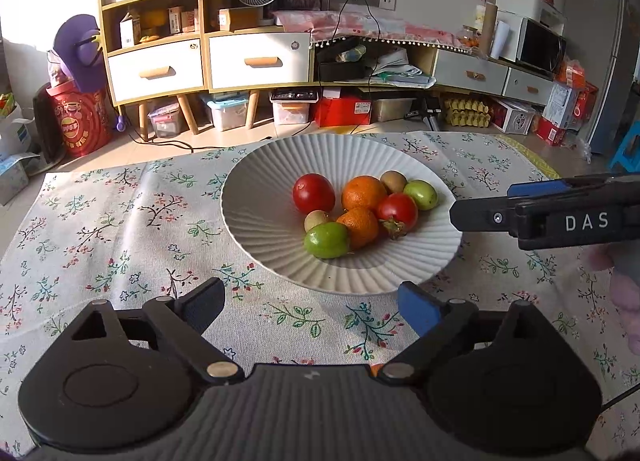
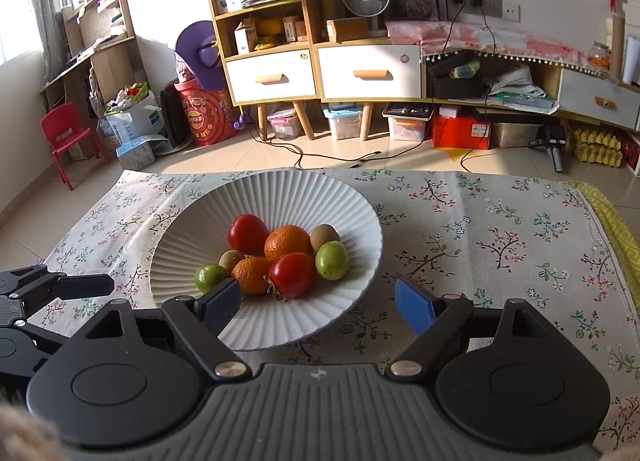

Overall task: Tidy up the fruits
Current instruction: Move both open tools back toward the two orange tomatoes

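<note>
The fruits [image 1: 362, 213] lie piled in the plate [image 1: 280, 253] on the surface [image 1: 120, 221]. The left gripper [image 1: 312, 309] and right gripper [image 2: 318, 307] are both spread wide, empty, near the plate rim.

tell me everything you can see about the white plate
The white plate is a wide, shallow, round dish with fine ribs fanning out from its centre to its rim; it looks like matte ceramic. It sits flat on the floral tablecloth, upright and unbroken. Clustered in its well are two red fruits, two oranges, two green fruits and two small brown ones, touching one another. Neither gripper touches it; the right gripper hangs open over its near rim.
</note>
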`<act>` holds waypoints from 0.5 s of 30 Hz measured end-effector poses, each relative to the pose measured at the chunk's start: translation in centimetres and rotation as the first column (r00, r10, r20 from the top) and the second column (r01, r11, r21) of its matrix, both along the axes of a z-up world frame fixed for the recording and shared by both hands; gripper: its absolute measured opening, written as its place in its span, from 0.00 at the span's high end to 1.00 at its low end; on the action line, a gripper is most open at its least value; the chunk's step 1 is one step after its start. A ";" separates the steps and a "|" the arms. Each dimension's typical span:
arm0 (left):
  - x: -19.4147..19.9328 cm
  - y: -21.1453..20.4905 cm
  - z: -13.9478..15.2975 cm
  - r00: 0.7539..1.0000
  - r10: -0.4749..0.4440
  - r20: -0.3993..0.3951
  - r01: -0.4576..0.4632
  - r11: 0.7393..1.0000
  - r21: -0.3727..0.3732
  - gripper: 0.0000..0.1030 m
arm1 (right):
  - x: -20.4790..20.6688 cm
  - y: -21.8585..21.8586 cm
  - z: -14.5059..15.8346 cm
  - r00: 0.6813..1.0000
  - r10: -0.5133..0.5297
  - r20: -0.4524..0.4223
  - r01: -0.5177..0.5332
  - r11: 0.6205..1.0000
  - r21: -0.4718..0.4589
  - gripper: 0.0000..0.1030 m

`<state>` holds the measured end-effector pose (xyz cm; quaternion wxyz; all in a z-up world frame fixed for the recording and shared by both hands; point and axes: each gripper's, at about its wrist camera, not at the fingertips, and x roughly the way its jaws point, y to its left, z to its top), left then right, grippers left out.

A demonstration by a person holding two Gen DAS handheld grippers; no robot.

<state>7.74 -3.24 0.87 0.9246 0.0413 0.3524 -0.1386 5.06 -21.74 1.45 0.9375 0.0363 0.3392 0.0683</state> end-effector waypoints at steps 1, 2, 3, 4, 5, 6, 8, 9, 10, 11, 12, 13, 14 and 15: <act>-0.2 0.1 0.0 1.000 0.000 -0.002 0.000 1.000 0.004 0.12 | -0.2 0.1 0.0 1.000 0.003 -0.004 -0.003 1.000 -0.001 0.19; -0.4 0.2 0.1 1.000 0.000 -0.004 0.000 1.000 0.009 0.12 | -0.4 0.3 0.0 1.000 0.006 -0.007 -0.006 1.000 -0.002 0.18; -0.7 0.2 0.1 1.000 0.002 -0.004 -0.002 1.000 0.015 0.10 | -0.6 0.3 0.0 1.000 0.011 -0.009 -0.011 1.000 -0.004 0.17; -0.9 0.3 0.1 1.000 0.003 -0.005 -0.003 1.000 0.019 0.09 | -0.8 0.5 0.0 1.000 0.016 -0.011 -0.016 1.000 -0.007 0.16; -1.2 0.4 0.2 1.000 0.004 -0.004 -0.004 1.000 0.024 0.09 | -1.1 0.7 0.0 1.000 0.023 -0.013 -0.023 1.000 -0.011 0.16; -1.5 0.6 0.2 1.000 0.004 -0.005 -0.004 1.000 0.027 0.08 | -1.2 0.9 0.1 0.999 0.030 -0.015 -0.030 0.999 -0.014 0.15; -1.9 0.8 0.1 1.000 0.006 -0.013 -0.006 0.999 0.032 0.07 | -1.5 1.2 0.1 0.999 0.044 -0.019 -0.044 0.999 -0.019 0.14; -2.1 1.0 0.1 1.000 0.009 -0.016 -0.008 0.999 0.035 0.06 | -1.8 1.4 0.0 0.998 0.053 -0.023 -0.054 0.998 -0.024 0.14; -2.3 1.1 0.1 1.000 0.011 -0.020 -0.010 0.999 0.039 0.06 | -2.0 1.6 -0.1 0.998 0.060 -0.026 -0.061 0.998 -0.027 0.13; -2.5 1.3 0.0 1.000 0.014 -0.024 -0.013 0.999 0.043 0.06 | -2.1 1.8 -0.1 0.997 0.068 -0.029 -0.069 0.997 -0.029 0.13; -2.7 1.4 0.0 1.000 0.016 -0.027 -0.015 0.999 0.046 0.06 | -2.3 1.9 -0.2 0.997 0.075 -0.032 -0.076 0.997 -0.030 0.13; -2.8 1.6 0.0 0.999 0.017 -0.029 -0.016 0.999 0.048 0.06 | -2.5 2.1 -0.2 0.996 0.082 -0.034 -0.083 0.996 -0.031 0.12; -3.1 1.8 -0.1 0.999 0.019 -0.033 -0.017 0.999 0.050 0.06 | -2.6 2.2 -0.3 0.996 0.088 -0.036 -0.089 0.996 -0.032 0.11; -3.4 2.0 -0.2 0.999 0.020 -0.036 -0.018 0.999 0.051 0.06 | -2.8 2.4 -0.4 0.995 0.097 -0.038 -0.098 0.995 -0.035 0.11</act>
